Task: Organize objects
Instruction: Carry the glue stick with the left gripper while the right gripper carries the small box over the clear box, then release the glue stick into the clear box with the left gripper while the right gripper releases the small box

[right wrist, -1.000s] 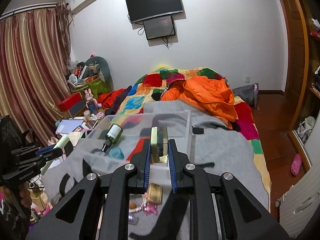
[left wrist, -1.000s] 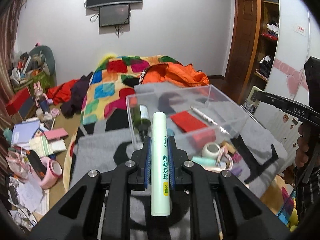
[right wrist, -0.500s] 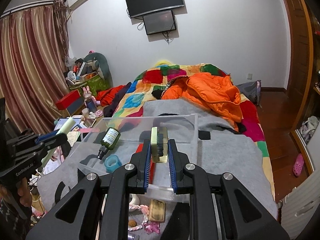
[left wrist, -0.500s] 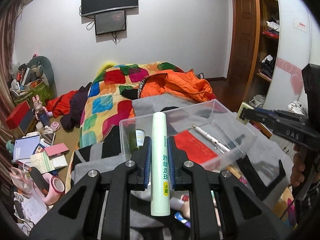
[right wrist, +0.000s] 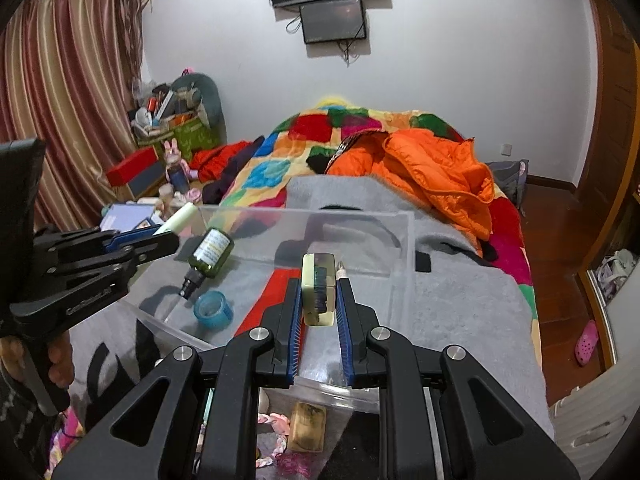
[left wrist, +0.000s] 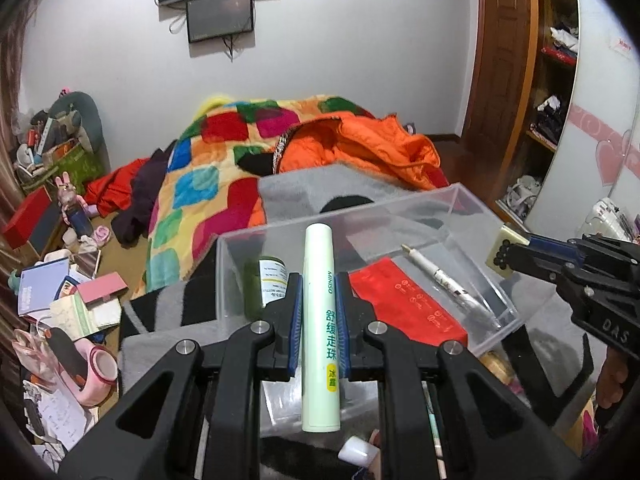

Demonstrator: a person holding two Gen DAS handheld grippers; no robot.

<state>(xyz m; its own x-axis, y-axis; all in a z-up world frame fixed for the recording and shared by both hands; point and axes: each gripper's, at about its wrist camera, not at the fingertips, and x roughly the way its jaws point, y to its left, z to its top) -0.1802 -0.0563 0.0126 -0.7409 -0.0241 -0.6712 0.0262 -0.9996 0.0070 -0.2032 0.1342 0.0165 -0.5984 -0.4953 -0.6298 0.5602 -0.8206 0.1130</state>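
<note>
The left gripper is clamped on a pale green tube over the clear box's near edge; the right gripper pinches a small yellowish block above the same box.

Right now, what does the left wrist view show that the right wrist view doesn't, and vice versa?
Left wrist only: the white pen lying along the right side of the clear bin.

Right wrist only: the blue tape roll in the bin, and the curtain.

Both: the bin, green bottle, red packet, left tongs shut on the pale green tube, right tongs shut on the small yellowish block.
</note>
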